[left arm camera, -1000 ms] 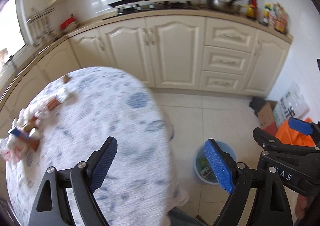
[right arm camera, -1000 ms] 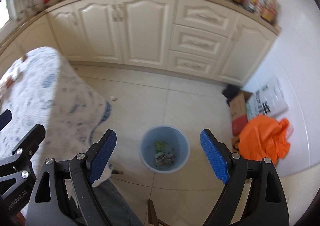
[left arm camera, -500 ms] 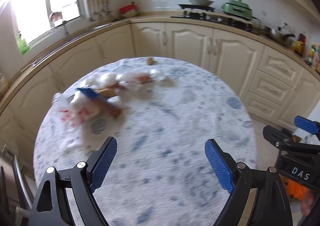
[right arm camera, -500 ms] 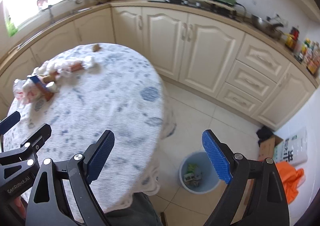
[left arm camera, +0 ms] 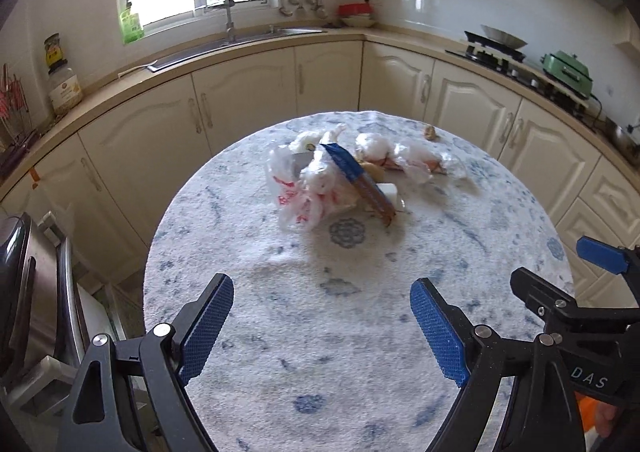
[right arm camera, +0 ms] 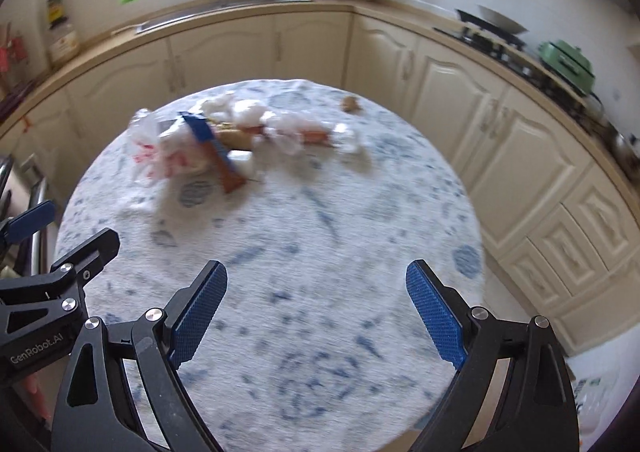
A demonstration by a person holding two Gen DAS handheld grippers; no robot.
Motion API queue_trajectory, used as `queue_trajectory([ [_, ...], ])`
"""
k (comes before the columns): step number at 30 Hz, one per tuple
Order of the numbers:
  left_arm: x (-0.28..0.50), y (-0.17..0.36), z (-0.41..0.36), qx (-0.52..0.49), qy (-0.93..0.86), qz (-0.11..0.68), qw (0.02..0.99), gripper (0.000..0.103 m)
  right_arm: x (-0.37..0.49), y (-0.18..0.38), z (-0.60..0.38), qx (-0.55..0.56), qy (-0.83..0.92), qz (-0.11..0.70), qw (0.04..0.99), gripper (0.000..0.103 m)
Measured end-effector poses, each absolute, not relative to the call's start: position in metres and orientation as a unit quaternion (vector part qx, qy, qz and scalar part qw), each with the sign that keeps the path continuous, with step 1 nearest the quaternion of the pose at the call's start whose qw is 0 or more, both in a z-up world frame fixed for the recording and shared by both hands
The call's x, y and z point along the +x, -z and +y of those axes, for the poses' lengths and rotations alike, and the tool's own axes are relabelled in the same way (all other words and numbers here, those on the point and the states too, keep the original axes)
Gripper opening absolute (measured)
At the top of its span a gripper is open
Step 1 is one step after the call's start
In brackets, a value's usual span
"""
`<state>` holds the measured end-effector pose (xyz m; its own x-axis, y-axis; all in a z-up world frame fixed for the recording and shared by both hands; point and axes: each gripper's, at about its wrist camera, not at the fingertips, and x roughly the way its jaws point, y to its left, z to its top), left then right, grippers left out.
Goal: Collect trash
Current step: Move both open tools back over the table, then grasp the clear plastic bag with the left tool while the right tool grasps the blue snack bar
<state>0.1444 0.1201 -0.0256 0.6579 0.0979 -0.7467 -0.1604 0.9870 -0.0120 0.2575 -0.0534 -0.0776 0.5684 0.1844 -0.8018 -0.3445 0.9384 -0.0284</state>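
On the far left of the round table (left arm camera: 280, 332), covered by a blue-patterned white cloth, a crumpled white plastic bag with red print (left arm camera: 298, 192) is seen, with a blue and brown wrapper (left arm camera: 360, 180) lying slantwise over it and a small white block (left arm camera: 390, 194) just beside that. Further right, wads of white tissue (left arm camera: 374, 144) and torn clear wrappers (left arm camera: 424, 168) are strung out, and a small brown scrap (left arm camera: 431, 132) lies apart near the far edge. The left gripper (left arm camera: 322, 326) is held wide open and empty above the near part of the cloth, well short of the heap. The right gripper (right arm camera: 316, 316) is likewise empty; its jaws have just been opening, and nothing is between them. The reach toward the trash pile is judged to be the step in hand. It is best done by bringing each gripper down over a separate clump, the bag on the left and the tissue on the right, so that the fingers are not crossed. The cloth should not be pinched along with the light, loose pieces, since it could be dragged.
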Motion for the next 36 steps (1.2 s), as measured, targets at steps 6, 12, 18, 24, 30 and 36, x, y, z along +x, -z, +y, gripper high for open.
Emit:
queue_trajectory([
  [6,0.152,0.026,0.154,-0.067,-0.09,0.406,0.907,0.087,0.268,0.075,-0.017,-0.113,-0.185,0.436,0.873,0.093],
  [12,0.179,0.036,0.185,-0.1,-0.101,0.417,0.897,0.088,0.308,0.081,0.016,-0.137,-0.2,0.44,0.865,0.09],
  [18,0.215,0.051,0.208,-0.142,-0.092,0.439,0.882,0.088,0.354,0.11,0.045,-0.159,-0.215,0.468,0.843,0.074],
  [24,0.251,0.066,0.224,-0.18,-0.079,0.454,0.869,0.091,0.389,0.129,0.062,-0.132,-0.275,0.491,0.816,0.065],
  [30,0.273,0.077,0.233,-0.226,-0.079,0.439,0.866,0.092,0.404,0.15,0.069,-0.146,-0.284,0.517,0.794,0.05],
  [36,0.298,0.091,0.218,-0.241,-0.051,0.447,0.86,0.092,0.408,0.147,0.056,-0.127,-0.297,0.521,0.79,0.046],
])
